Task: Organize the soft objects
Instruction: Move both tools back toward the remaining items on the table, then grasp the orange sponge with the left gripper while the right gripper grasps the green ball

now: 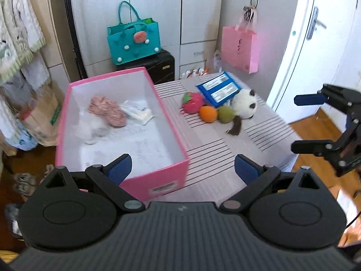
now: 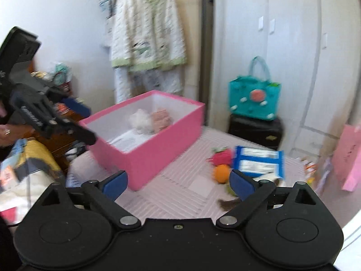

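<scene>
Your left gripper (image 1: 183,168): jaws apart, empty, over the near end of the pink box (image 1: 158,181).
Your right gripper (image 2: 177,184): jaws apart, empty.
Box: long axis runs away from you; pink plush (image 1: 107,111) and white items inside.
Table (image 1: 216,158): strawberry plush (image 1: 192,102), orange ball (image 1: 208,113), green ball (image 1: 225,114) and panda plush (image 1: 244,104) clustered right of the box.
Nearby: blue packet (image 1: 218,89) just behind them.

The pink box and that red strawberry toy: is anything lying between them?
Nothing: only bare striped tablecloth separates the pink box from the strawberry toy, clearest in the left wrist view.
</scene>
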Available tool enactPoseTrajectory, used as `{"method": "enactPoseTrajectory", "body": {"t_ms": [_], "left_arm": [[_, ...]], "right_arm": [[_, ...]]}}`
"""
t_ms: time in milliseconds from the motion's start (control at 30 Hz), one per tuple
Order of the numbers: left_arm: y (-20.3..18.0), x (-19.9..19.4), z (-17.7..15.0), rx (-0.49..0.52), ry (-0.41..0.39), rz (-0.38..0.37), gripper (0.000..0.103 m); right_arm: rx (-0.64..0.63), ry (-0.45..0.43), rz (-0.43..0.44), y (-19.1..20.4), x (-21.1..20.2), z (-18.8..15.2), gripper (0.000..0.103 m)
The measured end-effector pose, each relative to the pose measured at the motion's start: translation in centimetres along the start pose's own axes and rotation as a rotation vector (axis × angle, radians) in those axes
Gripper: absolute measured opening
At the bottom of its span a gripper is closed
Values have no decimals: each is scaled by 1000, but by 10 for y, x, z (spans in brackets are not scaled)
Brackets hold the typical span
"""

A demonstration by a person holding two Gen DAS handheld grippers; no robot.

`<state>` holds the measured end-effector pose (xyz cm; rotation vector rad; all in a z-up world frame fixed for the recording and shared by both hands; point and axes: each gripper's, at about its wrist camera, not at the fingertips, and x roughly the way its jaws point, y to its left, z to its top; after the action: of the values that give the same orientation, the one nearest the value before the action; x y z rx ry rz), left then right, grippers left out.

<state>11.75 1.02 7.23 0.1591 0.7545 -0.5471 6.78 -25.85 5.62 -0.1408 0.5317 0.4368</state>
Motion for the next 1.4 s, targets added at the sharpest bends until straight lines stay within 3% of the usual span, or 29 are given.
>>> {"method": "enactPoseTrajectory", "body": {"t_ms": [67, 267, 433, 600, 733, 833, 933, 1067, 1400], "left_arm": [[-8, 7, -3, -17, -23, -15, 99], [-33, 34, -2, -29, -88, -70, 99], [-57, 55, 4, 10, -158, -61, 98], [-73, 87, 18, 2, -159, -89, 97], [-76, 118, 28, -12, -158, -75, 95], [-71, 140, 35, -59, -119, -95, 91], [-67, 159, 40, -109, -82, -123, 80], [-65, 183, 44, -133, -48, -104, 69], [-60, 222, 50, -141, -26, -38, 57]], "right_arm": [[9, -65, -73, -6, 0, -12, 98], [1, -133, -136, -21, 22, -45, 98], [-67, -135, -112, -28, 46, -61, 98], [-86, -72, -151, -38, 80, -71, 96], [-14, -39, -144, -57, 105, -78, 88], [-8, -36, -170, -62, 114, -81, 74], [-37, -22, -183, -62, 125, -79, 63], [-51, -6, -169, -63, 140, -76, 54], [-37, 30, -198, -65, 167, -75, 47]]}}
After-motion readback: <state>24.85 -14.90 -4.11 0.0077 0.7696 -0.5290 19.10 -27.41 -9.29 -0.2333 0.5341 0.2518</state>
